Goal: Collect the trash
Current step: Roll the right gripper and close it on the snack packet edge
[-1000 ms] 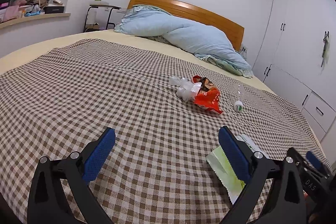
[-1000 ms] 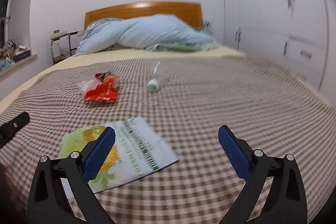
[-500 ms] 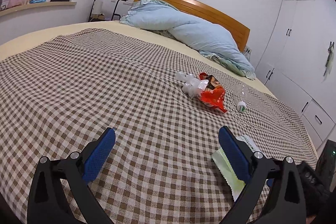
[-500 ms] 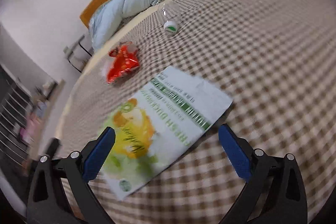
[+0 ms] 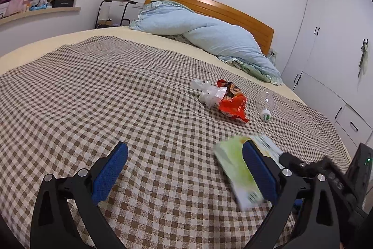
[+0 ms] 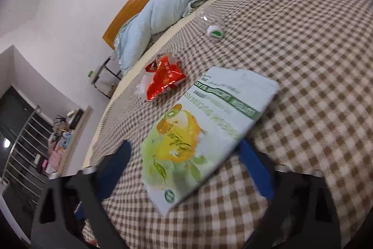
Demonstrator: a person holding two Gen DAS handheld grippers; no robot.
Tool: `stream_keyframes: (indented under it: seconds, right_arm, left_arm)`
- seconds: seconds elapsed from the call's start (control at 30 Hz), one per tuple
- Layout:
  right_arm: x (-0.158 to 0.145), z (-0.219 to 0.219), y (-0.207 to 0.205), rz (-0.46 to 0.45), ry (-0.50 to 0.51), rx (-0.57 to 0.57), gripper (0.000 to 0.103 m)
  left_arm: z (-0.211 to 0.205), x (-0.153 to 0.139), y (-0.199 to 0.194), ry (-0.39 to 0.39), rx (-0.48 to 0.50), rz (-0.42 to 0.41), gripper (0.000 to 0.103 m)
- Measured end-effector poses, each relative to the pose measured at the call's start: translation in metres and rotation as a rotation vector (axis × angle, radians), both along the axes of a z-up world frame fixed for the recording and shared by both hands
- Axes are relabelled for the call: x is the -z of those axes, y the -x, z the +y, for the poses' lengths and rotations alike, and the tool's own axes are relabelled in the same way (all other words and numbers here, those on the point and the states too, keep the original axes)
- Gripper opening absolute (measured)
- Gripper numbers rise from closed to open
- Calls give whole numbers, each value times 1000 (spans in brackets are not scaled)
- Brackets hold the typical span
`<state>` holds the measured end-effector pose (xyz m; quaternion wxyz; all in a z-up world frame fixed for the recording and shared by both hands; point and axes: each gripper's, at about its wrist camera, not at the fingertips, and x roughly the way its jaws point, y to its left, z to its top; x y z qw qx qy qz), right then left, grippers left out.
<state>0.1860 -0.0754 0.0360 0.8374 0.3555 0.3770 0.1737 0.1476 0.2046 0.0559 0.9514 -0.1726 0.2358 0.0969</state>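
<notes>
My right tongs (image 6: 184,167) were closing, their blue pads blurred on either side of the green-and-white food bag (image 6: 205,130) that lay flat on the checked bedspread (image 6: 314,90). The near half of the bag sat between my pads, its long edges just inside them, but I could not see either pad pressing on it yet. My left tongs (image 5: 185,169) stood wide apart over bare checks, with nothing between them; from that side the same bag (image 5: 235,167) showed just beside and partly behind the right-hand pad.

Farther up the bed, well apart from both tongs, lay the red snack wrapper (image 6: 163,79) with a crumpled clear plastic bag (image 5: 211,93) touching it on its far-left side. Just beside these, toward the wardrobe (image 5: 331,43), a clear plastic bottle (image 6: 211,22) lay on its side with its white cap facing me. Beyond them the pale blue duvet (image 5: 205,36) was heaped against the wooden headboard (image 5: 209,8).
</notes>
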Motion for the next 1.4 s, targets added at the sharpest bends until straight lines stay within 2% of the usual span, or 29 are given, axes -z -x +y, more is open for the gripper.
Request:
stream_keyframes:
  seconds: [0.03,0.07,0.13,0.23,0.4,0.53,0.6,0.67,0.77,0.83,0.93,1.1,1.27,1.4]
  right_arm:
    - [9,-3,-4,25,-70,-24,17]
    - [21,-7,-8,77,-118,-24,3]
    - [29,-17,-11,102,-184,13,2]
    - [28,-17,-12,90,-190,11,2]
    - [31,-15,-16,113,-281,-42,2]
    - [28,-8,-18,151,-250,-7,3]
    - [28,-5,-20,184,-265,20,9]
    - [27,2,-22,204,-322,14,33]
    - [19,17,-20,198,-349,-38,59]
    - [11,29,-19,197,-273,-32,60]
    - [10,40,-18,228,-206,45,60]
    - [16,54,-30,270,-199,161,62]
    - [10,74,-52,272,-155,213,90]
    - [7,94,-62,234,-40,229,91]
  left_arm:
    - [1,1,0,6,-1,3,95]
    - [2,1,-1,13,-1,6,95]
    - [5,3,-2,26,-1,13,95]
    - [8,5,-2,42,-8,20,95]
    - [11,6,-2,53,-23,28,95]
    - [17,8,-4,74,-47,38,95]
    - [24,9,-4,102,-74,39,95]
    - [33,12,-6,136,-94,42,95]
    - [46,14,-7,175,-115,51,95]
    - [53,13,-9,176,-118,66,95]
    - [57,11,-10,158,-112,77,95]
    - [55,3,-13,88,-72,73,95]
    - [64,2,-12,112,-79,61,95]
    - [74,2,-9,129,-96,60,95]
